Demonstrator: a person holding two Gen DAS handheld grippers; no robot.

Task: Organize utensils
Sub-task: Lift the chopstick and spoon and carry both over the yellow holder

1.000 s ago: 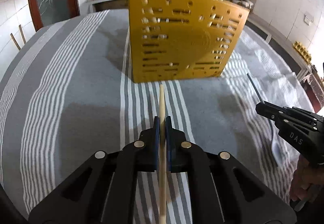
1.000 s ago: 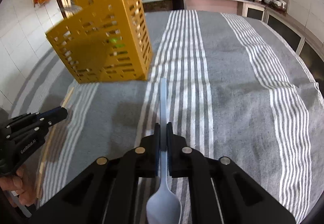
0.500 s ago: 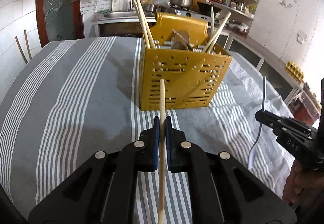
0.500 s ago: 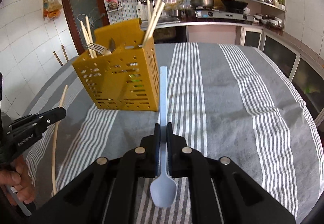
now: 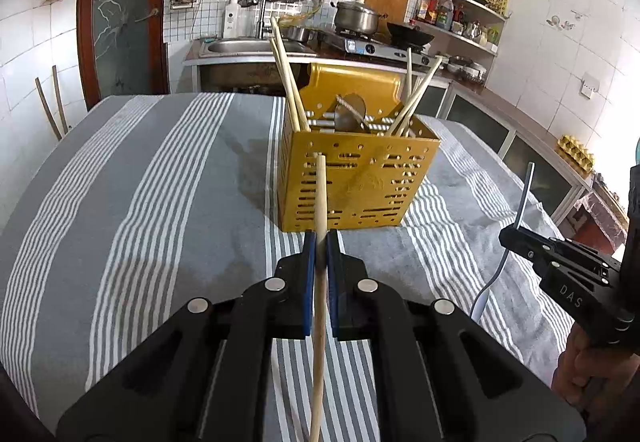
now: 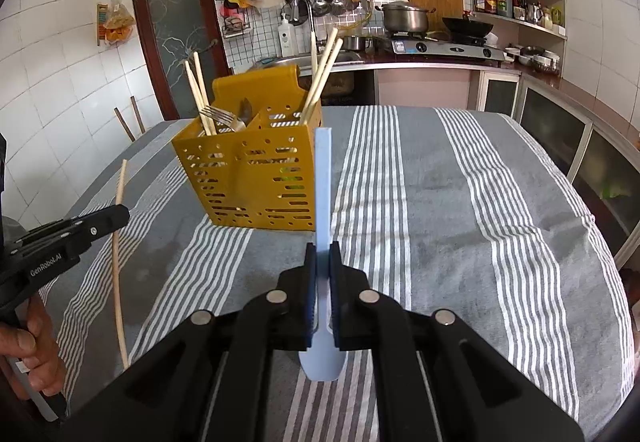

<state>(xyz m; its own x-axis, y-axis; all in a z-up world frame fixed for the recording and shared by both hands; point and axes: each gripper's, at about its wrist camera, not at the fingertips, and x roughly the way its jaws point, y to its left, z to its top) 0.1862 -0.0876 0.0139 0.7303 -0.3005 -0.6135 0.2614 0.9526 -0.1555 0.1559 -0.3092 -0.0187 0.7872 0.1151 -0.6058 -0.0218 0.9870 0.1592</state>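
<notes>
The left gripper [image 5: 319, 242] is clamped on a pale wooden chopstick [image 5: 320, 202], its tip pointing toward the yellow perforated plastic utensil caddy [image 5: 356, 186] standing farther off on the grey-and-white striped tablecloth [image 5: 140, 202]. The right gripper [image 6: 322, 254] pinches the handle of a light-blue plastic spoon [image 6: 323, 182], bowl nearest the camera. More chopsticks, a metal fork [image 6: 220, 116] and a metal spoon stand in the caddy.

One yellow caddy [image 6: 256, 178], six chopsticks [image 5: 320, 226], one blue spoon [image 6: 322, 194], one fork [image 6: 218, 116]
</notes>
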